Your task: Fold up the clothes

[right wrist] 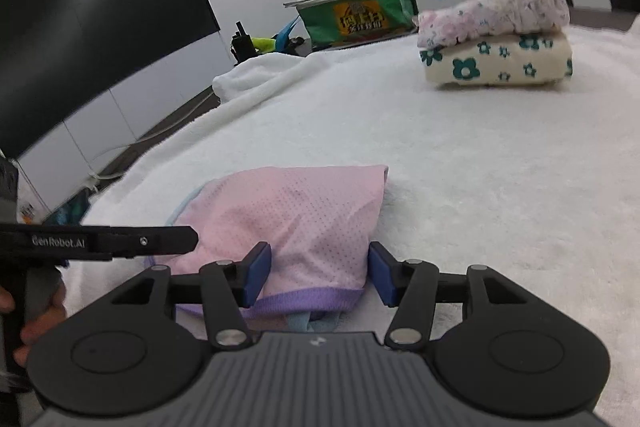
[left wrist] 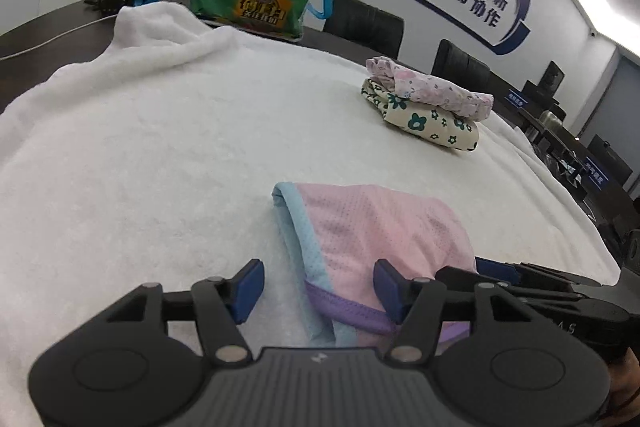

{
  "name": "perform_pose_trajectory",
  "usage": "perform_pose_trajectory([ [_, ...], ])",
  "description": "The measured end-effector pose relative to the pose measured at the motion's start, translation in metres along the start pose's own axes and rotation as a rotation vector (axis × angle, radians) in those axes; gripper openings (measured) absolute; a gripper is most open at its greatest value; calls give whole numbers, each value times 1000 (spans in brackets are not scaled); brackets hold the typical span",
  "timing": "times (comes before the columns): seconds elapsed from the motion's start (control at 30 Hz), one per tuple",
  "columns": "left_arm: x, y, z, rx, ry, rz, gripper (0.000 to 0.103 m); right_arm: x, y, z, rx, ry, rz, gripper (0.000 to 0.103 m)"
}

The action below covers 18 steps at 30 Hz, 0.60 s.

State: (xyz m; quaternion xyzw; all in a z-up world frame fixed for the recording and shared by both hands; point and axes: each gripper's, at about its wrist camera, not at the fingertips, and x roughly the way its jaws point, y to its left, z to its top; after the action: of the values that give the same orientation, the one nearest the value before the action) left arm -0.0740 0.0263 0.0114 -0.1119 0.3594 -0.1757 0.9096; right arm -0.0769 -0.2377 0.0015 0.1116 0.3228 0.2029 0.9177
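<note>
While the left gripper (left wrist: 318, 291) hangs low over the white fleece blanket (left wrist: 160, 147), its blue pads stand apart and clasp nothing; the near pad sits over the purple waistband of the pink mesh shorts (left wrist: 372, 223), which lie flat just ahead with a light-blue trim along their left edge. Such a low, spread stance suits taking hold of the hem, though that is only my reading. Farther back, two folded garments form a stack (left wrist: 424, 103), the lilac floral one on top of the cream one with green flowers. A green bag (left wrist: 248, 3) stands behind on the dark table, black chairs beyond it.

From the right wrist, the right gripper (right wrist: 318, 273) is likewise spread, its pads straddling the near right corner of the shorts (right wrist: 288, 219) without pinching. The other tool reaches in from the left, a hand (right wrist: 36, 323) on its handle. A large dark screen (right wrist: 92, 11) fills the left wall, blue lettering beside it.
</note>
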Motion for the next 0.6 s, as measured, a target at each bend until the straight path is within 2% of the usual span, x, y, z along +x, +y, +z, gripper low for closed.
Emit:
perform_pose_trajectory([
  [0.27,-4,-7,-10,92,-26,20,57,-1,14,-6,-54,-10,-37,57],
  [0.3,-5,-8,-12,99,-32,24,53,-2,15,-6,-61,-11,-42,52],
  [0.33,-6,-8,-13,100,-35,15,37,-2,17,-7,-68,-12,-47,38],
  [0.4,-7,-6,-14,75,-33,-48,15,-2,20,-9,-81,-15,-56,23],
  [0.47,-8,-8,-16,91,-50,-46,14,-2,24,-10,-95,-17,-65,18],
  [0.6,-13,-20,8,127,-93,-68,9,-5,33,-10,-142,-32,-89,11],
])
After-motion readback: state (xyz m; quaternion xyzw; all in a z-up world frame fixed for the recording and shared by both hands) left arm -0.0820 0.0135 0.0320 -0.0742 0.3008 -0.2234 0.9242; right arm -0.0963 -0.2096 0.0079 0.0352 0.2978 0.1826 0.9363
